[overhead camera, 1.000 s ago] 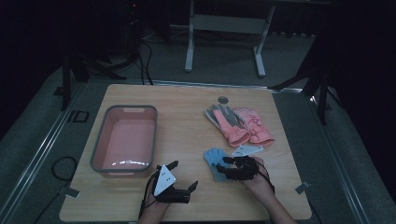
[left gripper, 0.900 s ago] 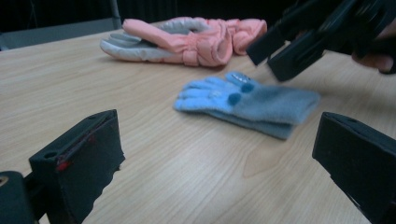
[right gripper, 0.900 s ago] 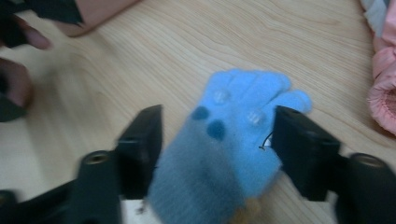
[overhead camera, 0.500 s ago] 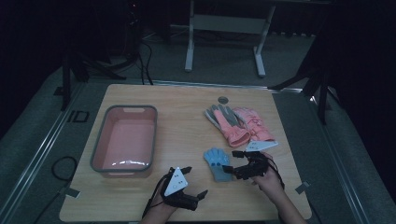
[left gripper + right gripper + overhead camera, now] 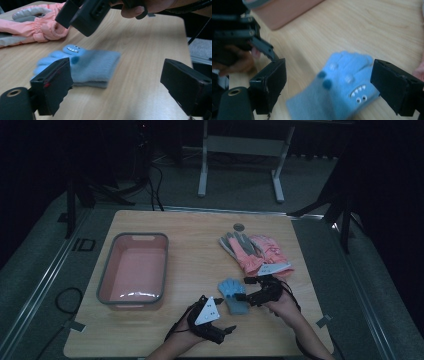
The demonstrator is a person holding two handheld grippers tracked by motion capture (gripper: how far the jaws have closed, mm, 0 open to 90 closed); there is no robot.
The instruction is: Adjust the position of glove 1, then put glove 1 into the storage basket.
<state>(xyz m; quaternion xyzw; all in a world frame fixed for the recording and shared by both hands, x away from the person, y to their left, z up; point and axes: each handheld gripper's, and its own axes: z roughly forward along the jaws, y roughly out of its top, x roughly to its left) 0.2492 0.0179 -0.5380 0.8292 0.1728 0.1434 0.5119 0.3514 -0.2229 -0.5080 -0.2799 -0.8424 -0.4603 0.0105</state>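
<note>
Right gripper point(image 5: 241, 289): jaws spread wide, having just been opening. In the right gripper view the blue glove point(image 5: 342, 85) lies flat on the table point(image 5: 352, 27) in the gap between the jaws, and neither pad presses on it. The glove is released. In the high view this gripper sits just beside the glove's right edge, pointing left across it.

Left gripper point(image 5: 225, 317): jaws also apart, though they have just been closing a little. Nothing is between them; in the left gripper view bare wood shows in the gap and the glove point(image 5: 85, 66) lies farther off, behind the left-hand jaw. In the high view the gripper is near the front edge of the table, just below and left of the glove point(image 5: 234, 295), not touching it.

Blue glove: on the table top, front centre-right, between the two grippers. It lies flat with its fingers pointing away from the person. A toothy face with eyes is printed on it.

Surroundings: a pile of pink gloves point(image 5: 255, 251) with grey parts lies behind the blue glove, near it but apart. A pink bin point(image 5: 134, 268) with a grey rim stands at the left of the table, well apart from the glove.
</note>
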